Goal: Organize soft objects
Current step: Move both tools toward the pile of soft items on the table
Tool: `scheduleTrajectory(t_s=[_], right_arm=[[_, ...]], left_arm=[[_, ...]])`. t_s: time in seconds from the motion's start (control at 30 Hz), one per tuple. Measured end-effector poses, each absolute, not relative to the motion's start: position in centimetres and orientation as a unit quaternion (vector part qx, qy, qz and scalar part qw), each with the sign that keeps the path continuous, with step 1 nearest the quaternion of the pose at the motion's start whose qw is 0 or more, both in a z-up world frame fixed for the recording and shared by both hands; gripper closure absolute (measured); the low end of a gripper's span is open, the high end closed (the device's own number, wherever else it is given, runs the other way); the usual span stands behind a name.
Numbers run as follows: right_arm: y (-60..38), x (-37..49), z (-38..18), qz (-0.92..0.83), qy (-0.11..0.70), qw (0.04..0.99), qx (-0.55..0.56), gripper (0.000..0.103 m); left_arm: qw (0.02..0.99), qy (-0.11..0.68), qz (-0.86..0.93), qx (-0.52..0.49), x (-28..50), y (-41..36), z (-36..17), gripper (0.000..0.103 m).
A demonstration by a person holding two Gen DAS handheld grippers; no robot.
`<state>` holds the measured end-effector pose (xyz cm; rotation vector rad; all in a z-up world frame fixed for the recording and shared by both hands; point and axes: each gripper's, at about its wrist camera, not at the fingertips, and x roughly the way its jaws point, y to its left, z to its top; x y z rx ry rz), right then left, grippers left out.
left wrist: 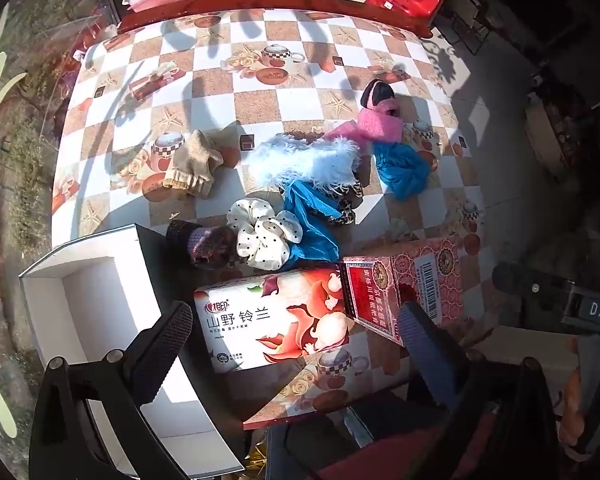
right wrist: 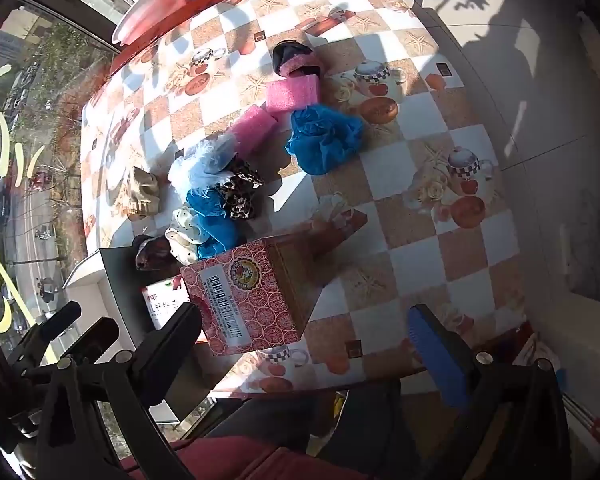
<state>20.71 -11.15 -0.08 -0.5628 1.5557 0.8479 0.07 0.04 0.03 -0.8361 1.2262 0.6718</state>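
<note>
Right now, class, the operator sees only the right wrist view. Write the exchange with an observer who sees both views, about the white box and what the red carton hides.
Operator: I see only an edge of the white box. Is anything inside?
Observer: In the left wrist view, the part of the white box that shows is bare inside.
Operator: What is behind the red carton?
Observer: A flowered tissue pack lies flat beside the red carton, between it and the white box.

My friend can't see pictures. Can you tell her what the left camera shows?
Soft things lie scattered on a checkered table: a fluffy pale-blue piece, a dotted scrunchie, beige gloves. The open left gripper hovers over a tissue box.
</note>
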Motion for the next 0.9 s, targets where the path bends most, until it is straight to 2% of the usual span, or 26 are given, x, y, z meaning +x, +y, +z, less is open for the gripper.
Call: scheduleTrajectory(t_s=[0.9], right_arm=[[-10.8,20.7,-0.7,0.356,0.676,0.593,-0.254,0.000]], left_arm=[[0.679,0.552,0.306,-0.376,-0.2,1.5,-0.8,0.000]])
